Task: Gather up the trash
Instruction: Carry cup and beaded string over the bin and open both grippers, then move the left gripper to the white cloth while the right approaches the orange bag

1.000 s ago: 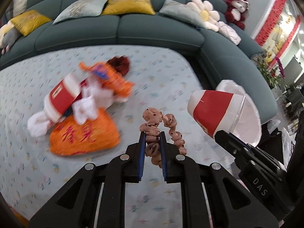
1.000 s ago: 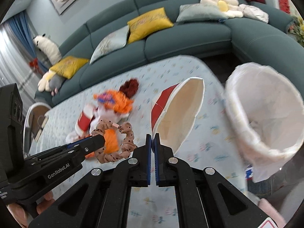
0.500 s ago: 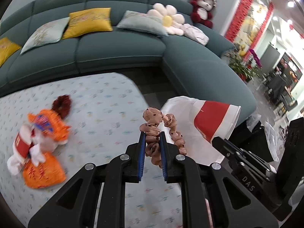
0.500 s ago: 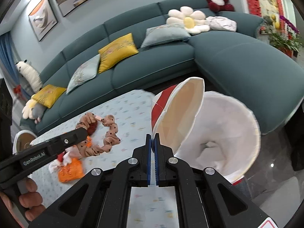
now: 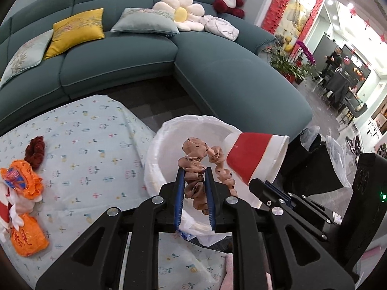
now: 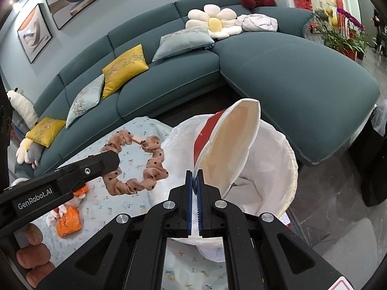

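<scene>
My left gripper (image 5: 194, 176) is shut on a pink-brown dotted scrunchie (image 5: 193, 159) and holds it in the air over the near rim of a white-lined trash bin (image 5: 154, 149). The scrunchie also shows in the right wrist view (image 6: 150, 166), hanging from the left gripper (image 6: 113, 162). My right gripper (image 6: 193, 176) is shut on the rim of a red and white paper cup (image 6: 229, 149), tilted on its side above the bin (image 6: 278, 164). The cup shows in the left wrist view (image 5: 251, 157) too.
More trash lies on the patterned table cloth (image 5: 84, 149) at the left: orange snack bags (image 5: 26, 239), crumpled white paper and a dark red scrunchie (image 5: 36, 147). A teal corner sofa (image 5: 121, 55) with cushions stands behind. A black bin (image 5: 312, 169) stands right of the white one.
Both grippers have swung right from over the table to over the white bin, carrying the scrunchie and the cup. The pile of trash has slid to the far left of the view.
</scene>
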The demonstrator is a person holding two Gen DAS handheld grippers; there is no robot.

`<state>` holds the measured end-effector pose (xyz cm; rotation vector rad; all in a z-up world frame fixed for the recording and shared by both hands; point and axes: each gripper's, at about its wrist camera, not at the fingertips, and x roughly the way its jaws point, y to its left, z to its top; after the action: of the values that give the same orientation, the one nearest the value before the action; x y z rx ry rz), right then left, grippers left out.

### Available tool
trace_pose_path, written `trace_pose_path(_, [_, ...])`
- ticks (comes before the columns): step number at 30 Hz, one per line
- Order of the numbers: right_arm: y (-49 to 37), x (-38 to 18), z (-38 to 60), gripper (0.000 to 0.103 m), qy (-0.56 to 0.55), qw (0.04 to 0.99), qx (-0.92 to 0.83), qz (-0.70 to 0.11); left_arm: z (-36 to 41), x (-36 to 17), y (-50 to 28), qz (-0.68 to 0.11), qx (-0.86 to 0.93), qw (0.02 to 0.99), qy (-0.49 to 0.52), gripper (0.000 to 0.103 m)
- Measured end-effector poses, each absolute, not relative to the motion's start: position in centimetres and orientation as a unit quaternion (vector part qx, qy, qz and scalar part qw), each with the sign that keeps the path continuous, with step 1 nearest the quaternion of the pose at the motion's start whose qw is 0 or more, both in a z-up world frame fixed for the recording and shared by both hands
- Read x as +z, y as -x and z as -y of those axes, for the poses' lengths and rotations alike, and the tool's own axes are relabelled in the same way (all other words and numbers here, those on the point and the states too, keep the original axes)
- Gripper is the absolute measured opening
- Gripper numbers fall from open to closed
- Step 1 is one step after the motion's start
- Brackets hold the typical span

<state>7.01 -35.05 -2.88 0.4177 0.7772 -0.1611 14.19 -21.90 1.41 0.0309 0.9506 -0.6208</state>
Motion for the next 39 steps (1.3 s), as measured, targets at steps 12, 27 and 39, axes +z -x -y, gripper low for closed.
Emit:
trace_pose_path(12, [-6.6, -2.1, 35.7, 0.031, -0.201, 0.905, -0.094, -0.364, 21.3, 1.3, -14.1, -0.447, -0.273, 0.852, -0.008, 0.045])
trace_pose_path(27, [-7.3, 1.2, 30.3, 0.046, -0.169, 0.919, -0.057, -0.350, 13.7, 3.1, -14.1, -0.433, -0.214, 0.876, 0.018, 0.061])
trace_pose_path(39, [-8.5, 1.5, 21.1, 0.050, -0.135, 0.918, 0.015, -0.373, 3.0, 2.6, -13.3, -0.437, -0.120, 0.891, 0.041, 0.076])
